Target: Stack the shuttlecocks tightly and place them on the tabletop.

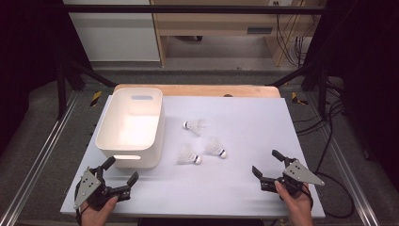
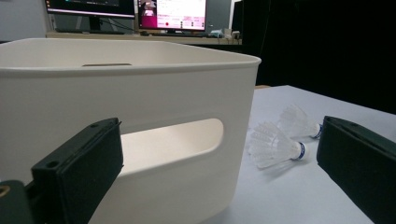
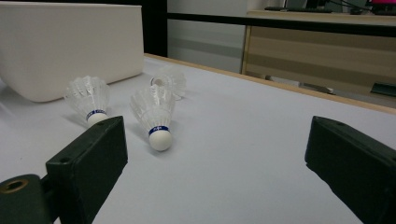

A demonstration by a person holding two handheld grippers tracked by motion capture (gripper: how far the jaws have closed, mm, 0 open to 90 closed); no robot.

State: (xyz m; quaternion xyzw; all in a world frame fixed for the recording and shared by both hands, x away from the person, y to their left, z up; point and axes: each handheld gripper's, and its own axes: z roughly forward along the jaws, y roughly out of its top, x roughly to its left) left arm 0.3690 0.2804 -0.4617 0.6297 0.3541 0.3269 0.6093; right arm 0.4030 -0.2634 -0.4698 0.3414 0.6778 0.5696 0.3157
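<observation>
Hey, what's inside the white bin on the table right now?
The white bin looks empty in the high view: bare floor and walls. A strip of floor behind its near wall is hidden. All three shuttlecocks lie outside on the table.

A white bin (image 1: 130,125) stands on the left half of the bench (image 1: 244,183). Three shuttlecocks lie near its right side: one (image 1: 195,125) farther back, one (image 1: 189,156) just beside the bin, one (image 1: 215,148) to its right. The left gripper (image 1: 121,172) rests at the near left corner, the right gripper (image 1: 267,163) at the near right, both with jaws spread and nothing between them.
</observation>
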